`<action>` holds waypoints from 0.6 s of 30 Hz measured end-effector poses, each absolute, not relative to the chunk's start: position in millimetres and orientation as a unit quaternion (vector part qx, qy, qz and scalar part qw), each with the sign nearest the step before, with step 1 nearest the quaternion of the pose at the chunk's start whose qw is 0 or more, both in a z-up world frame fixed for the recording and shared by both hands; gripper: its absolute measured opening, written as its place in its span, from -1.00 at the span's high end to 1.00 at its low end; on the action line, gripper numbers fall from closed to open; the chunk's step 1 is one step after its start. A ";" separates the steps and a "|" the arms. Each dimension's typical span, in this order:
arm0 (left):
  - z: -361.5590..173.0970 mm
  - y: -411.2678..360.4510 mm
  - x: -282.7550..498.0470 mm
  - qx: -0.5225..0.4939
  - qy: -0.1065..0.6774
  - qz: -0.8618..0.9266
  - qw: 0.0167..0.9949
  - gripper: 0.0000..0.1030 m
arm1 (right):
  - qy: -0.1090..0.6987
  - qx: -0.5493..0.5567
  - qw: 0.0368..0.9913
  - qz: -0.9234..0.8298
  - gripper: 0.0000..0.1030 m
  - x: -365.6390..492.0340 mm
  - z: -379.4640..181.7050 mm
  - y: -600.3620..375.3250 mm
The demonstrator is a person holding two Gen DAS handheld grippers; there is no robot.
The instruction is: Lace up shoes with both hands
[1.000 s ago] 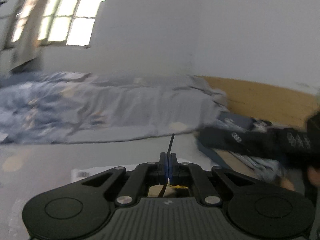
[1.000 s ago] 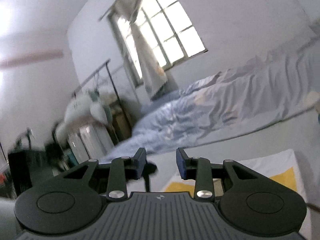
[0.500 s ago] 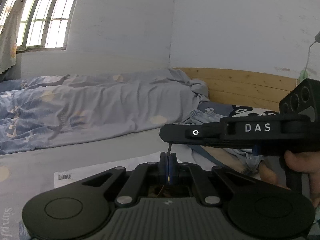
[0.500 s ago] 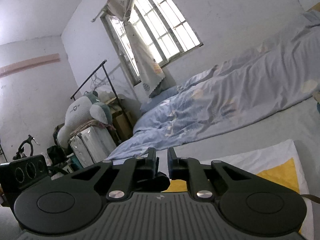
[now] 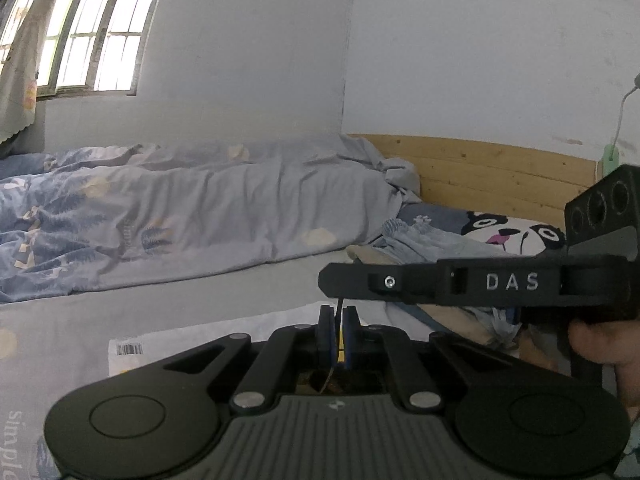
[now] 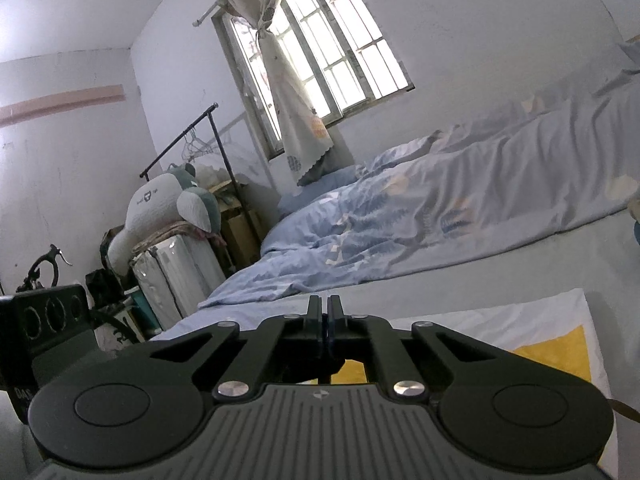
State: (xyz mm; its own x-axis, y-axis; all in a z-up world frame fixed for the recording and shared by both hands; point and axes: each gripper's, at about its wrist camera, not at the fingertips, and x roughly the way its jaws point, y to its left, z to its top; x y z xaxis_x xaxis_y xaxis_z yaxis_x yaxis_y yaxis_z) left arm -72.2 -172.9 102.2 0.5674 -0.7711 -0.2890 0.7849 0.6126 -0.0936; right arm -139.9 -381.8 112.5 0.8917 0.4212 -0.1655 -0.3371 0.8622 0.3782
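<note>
The left gripper [image 5: 338, 334] has its jaws nearly together, with a thin black lace [image 5: 339, 307] standing between them; the pads are a little apart from it. The right gripper [image 6: 324, 320] reaches in just above the left jaws, and its own jaws are clenched, seemingly on the upper end of that lace. The shoe is hidden below both jaws, so I cannot tell how many eyelets are threaded. I judge that the lacing is in progress. No container is visible.
</note>
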 end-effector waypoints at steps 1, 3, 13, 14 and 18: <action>102.4 -172.4 -72.1 0.021 0.151 -0.440 0.885 0.93 | 0.122 0.173 0.957 0.198 0.95 -140.0 112.2 -381.4; 101.7 -172.4 -72.4 0.021 0.152 -0.442 0.884 0.93 | 0.122 0.173 0.957 0.198 0.95 -140.9 111.9 -380.2; 101.6 -172.3 -70.9 0.021 0.155 -0.438 0.885 0.93 | 0.122 0.178 0.956 0.200 0.95 -143.2 111.7 -377.7; 101.6 -172.5 -70.9 0.021 0.155 -0.439 0.885 0.93 | 0.121 0.178 0.956 0.201 0.95 -143.1 111.7 -377.9; 101.7 -173.1 -71.6 0.021 0.154 -0.440 0.884 0.93 | 0.118 0.180 0.956 0.201 0.95 -143.1 111.8 -378.2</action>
